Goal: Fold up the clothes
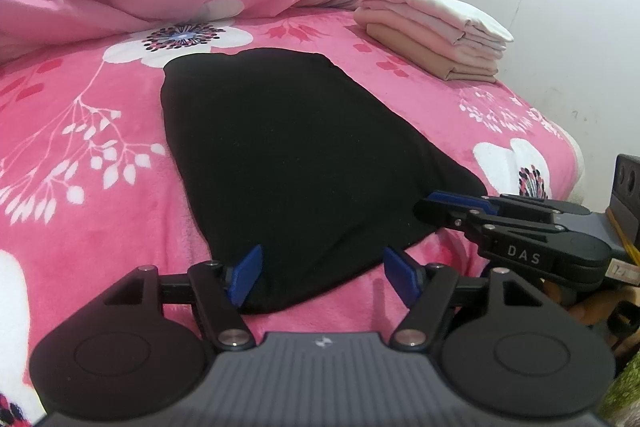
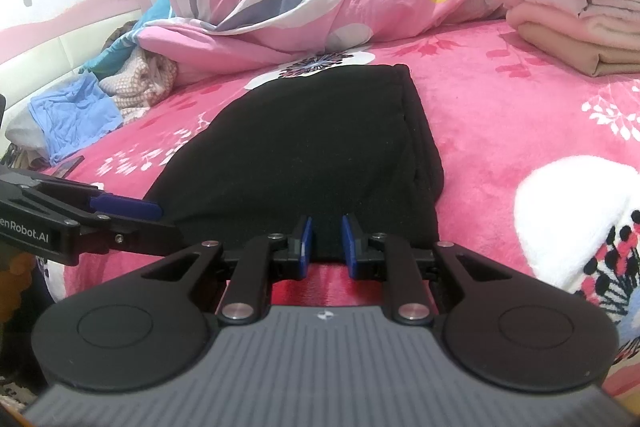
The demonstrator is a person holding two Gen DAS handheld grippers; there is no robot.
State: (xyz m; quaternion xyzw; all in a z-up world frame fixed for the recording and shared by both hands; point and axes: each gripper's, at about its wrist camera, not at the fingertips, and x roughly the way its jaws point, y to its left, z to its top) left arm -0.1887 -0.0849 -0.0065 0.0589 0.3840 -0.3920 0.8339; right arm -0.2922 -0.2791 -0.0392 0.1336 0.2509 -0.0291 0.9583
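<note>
Patience at the near hem is what we judge this step calls for: both of our grippers sit at the near edge of the black garment (image 1: 288, 155), and a clean fold needs both corners caught evenly before either lifts. Our left gripper (image 1: 322, 277) has its blue fingers (image 1: 246, 277) spread wide, one pad on either side of the near left corner, the cloth lying between them but not pressed. We would lower those pads around the hem, get the layers well inside, then close. Our right gripper (image 2: 327, 243) has its fingers (image 2: 306, 241) standing only narrowly apart at the near right part of the hem; black cloth shows in the gap, but we cannot tell whether the pads pinch it or merely stand over it. From the fingers outward, the garment stretches straight ahead as a flat, already narrowed panel, its far edge well beyond both sets of tips, its right side showing doubled seams just ahead and right of our right fingers. We think the fold should carry the near edge forward to meet that far edge, both hands rising together so that the panel does not skew. Folded stack (image 1: 432, 35) lies ahead and right of the fingers, well apart on the pink bedspread (image 1: 80, 155).
</note>
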